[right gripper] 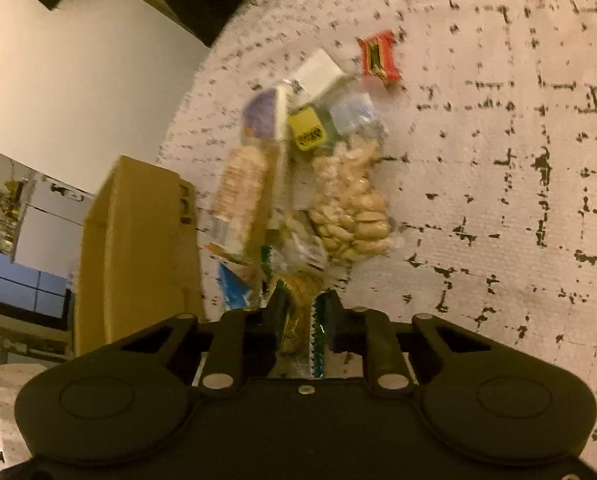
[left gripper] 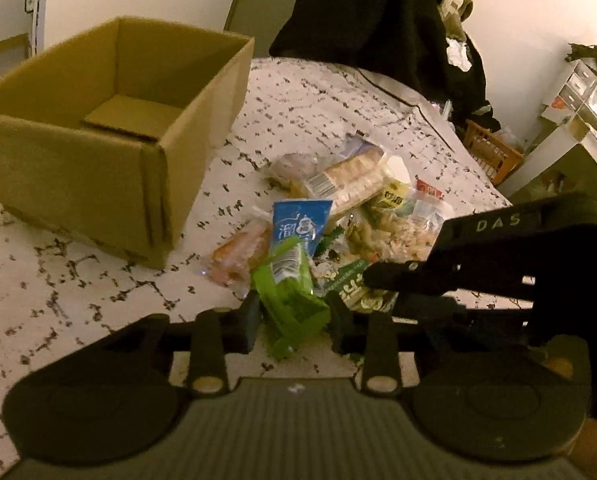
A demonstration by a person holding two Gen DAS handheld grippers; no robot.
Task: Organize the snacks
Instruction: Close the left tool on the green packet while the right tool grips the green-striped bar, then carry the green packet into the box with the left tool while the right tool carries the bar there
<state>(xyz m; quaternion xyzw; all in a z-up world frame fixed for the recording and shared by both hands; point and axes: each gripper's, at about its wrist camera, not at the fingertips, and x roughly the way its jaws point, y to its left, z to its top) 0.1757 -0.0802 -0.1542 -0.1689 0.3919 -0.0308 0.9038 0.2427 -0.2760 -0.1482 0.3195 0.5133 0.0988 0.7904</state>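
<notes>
Nearest us, our left gripper clamps a green packet and our right gripper pinches a dark green-edged wrapper, both lifted from the snack pile right of the empty cardboard box, probably destined for it.

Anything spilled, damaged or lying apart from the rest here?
Nothing looks spilled or torn. One small red wrapped candy lies apart from the heap of snack packets on the speckled white cloth. The brown cardboard box stands upright and looks empty.
</notes>
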